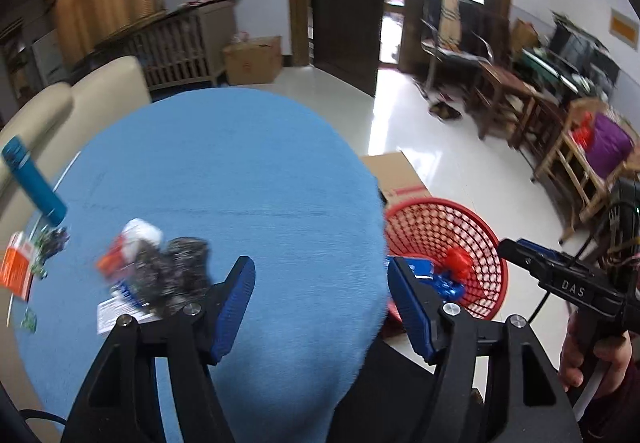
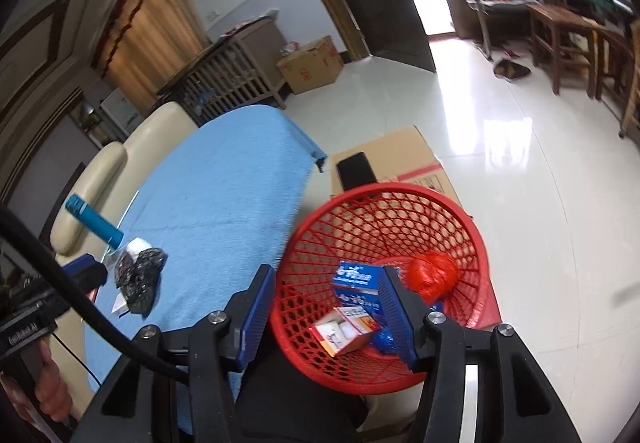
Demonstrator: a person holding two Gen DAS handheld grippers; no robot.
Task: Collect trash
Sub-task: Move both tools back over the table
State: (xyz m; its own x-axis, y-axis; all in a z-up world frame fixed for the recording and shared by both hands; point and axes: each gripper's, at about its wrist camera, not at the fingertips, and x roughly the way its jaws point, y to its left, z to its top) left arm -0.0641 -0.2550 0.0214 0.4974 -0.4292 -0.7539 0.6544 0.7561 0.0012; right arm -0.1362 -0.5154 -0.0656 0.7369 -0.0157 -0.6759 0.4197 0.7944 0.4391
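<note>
Fingers: both grippers, left [image 1: 320, 307] and right [image 2: 326, 313], are being held apart, empty.
Risk: crumpled wrappers [image 1: 172, 275] are being left near bench [image 1: 240, 171] edge; slipping possible beside basket [image 1: 490, 239].

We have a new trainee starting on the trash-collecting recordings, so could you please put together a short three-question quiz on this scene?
1. True or false: the red mesh basket stands on the blue tablecloth.
2. Which lies in the basket? A) the teal tube B) the crumpled red bag C) the dark crinkled wrapper
3. Fill in: the right gripper, hovering over the basket, has its jaws ____ with nothing between them.

Key: 1 false, it stands below the table edge beside a cardboard box. 2 B, next to a blue carton. 3 open.
</note>
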